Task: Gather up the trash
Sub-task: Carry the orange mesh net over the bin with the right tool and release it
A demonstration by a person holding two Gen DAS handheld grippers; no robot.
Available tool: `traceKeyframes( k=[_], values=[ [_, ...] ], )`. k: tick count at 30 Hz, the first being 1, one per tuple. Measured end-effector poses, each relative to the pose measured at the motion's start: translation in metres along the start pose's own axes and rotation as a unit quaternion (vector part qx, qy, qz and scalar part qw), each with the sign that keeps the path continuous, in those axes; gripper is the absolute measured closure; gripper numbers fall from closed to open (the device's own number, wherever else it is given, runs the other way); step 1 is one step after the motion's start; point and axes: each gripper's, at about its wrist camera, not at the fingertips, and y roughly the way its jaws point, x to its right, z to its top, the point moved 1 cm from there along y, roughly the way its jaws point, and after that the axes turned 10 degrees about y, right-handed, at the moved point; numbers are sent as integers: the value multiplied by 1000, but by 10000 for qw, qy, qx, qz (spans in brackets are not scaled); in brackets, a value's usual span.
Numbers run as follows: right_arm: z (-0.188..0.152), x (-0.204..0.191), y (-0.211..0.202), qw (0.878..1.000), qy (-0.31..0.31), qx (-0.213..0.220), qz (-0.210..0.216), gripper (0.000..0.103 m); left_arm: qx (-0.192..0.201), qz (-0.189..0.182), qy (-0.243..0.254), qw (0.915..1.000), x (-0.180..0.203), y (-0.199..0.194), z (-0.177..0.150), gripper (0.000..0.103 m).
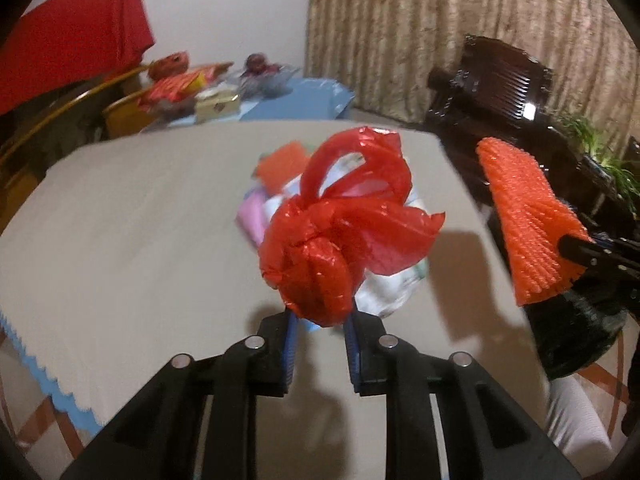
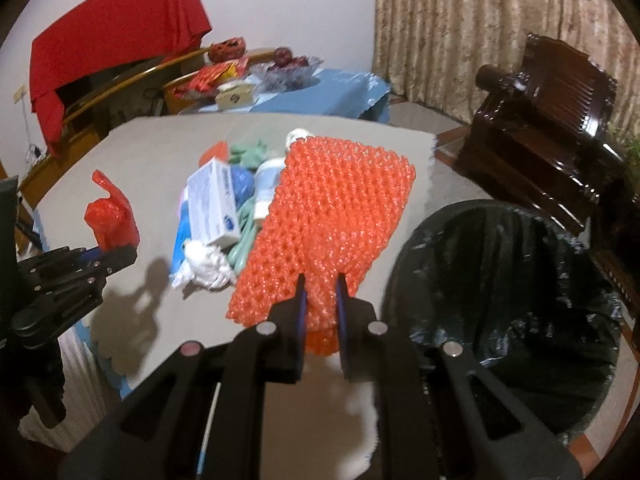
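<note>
Clamped in the right gripper (image 2: 320, 292), an orange foam net sleeve (image 2: 336, 208) hung beside the black-lined bin (image 2: 508, 300) for dropping; the left gripper (image 1: 320, 320) pinched a crumpled red plastic bag (image 1: 340, 232) above the table's (image 1: 140, 220) near edge.

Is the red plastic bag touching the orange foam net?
Apart. The right wrist view shows the red plastic bag far left of the orange foam net, with bare table between.

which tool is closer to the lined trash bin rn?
Right. The right tool, shut on the orange foam net, is just beside the black-lined bin. The left tool, gripping the red plastic bag, sits beyond it over the table.
</note>
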Motion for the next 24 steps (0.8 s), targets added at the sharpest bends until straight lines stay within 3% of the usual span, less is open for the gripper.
traceKeyframes(
  k=[11, 24],
  values=[
    [12, 64, -46, 9965, 543, 369, -514, 91, 347, -648, 481, 9961, 66, -3, 56, 82],
    [-9, 157, -69, 9819, 1297, 388, -1323, 91, 404, -1472, 1178, 9812, 169, 17, 91, 82]
  ],
)
